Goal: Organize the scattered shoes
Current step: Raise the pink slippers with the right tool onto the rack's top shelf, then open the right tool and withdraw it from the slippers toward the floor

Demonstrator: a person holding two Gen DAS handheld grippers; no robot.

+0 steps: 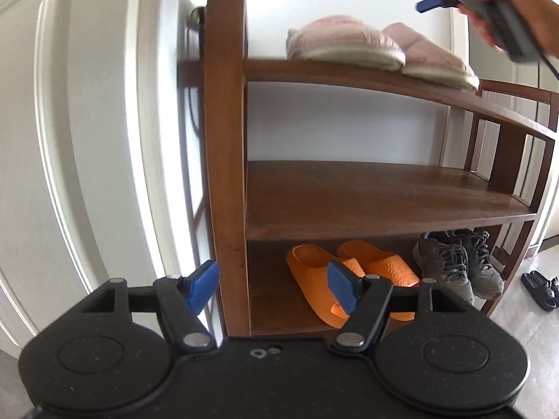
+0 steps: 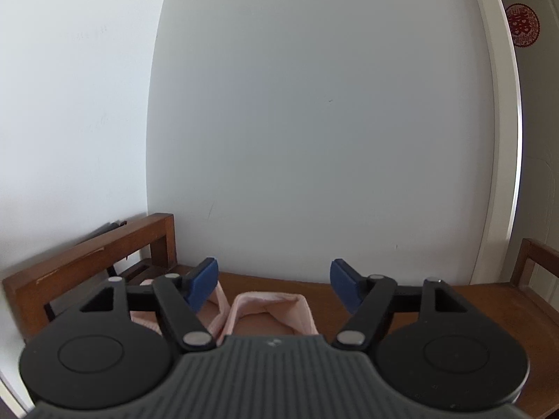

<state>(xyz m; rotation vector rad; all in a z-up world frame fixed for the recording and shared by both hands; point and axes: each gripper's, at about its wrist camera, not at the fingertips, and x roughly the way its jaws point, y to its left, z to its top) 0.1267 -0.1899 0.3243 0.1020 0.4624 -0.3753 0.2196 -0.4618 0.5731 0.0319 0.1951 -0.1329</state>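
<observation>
Pink slippers [image 1: 377, 50] sit paired on the rack's top shelf [image 1: 349, 76]; right gripper [image 2: 274, 284] above them and left gripper [image 1: 272, 288], lower centre, both gape empty, likely between placements

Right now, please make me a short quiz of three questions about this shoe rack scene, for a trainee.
1. True or false: the middle shelf of the wooden rack holds a pair of shoes.
2. Multiple choice: which pair sits on the top shelf? A) orange slides B) pink slippers C) grey sneakers
3. Fill in: both the left claw and the right claw are ____, gripping nothing.

Key
1. False; it is bare.
2. B; the orange slides and grey sneakers are on the bottom shelf.
3. open. One pair of black sandals lies on the floor beside the rack.
</observation>
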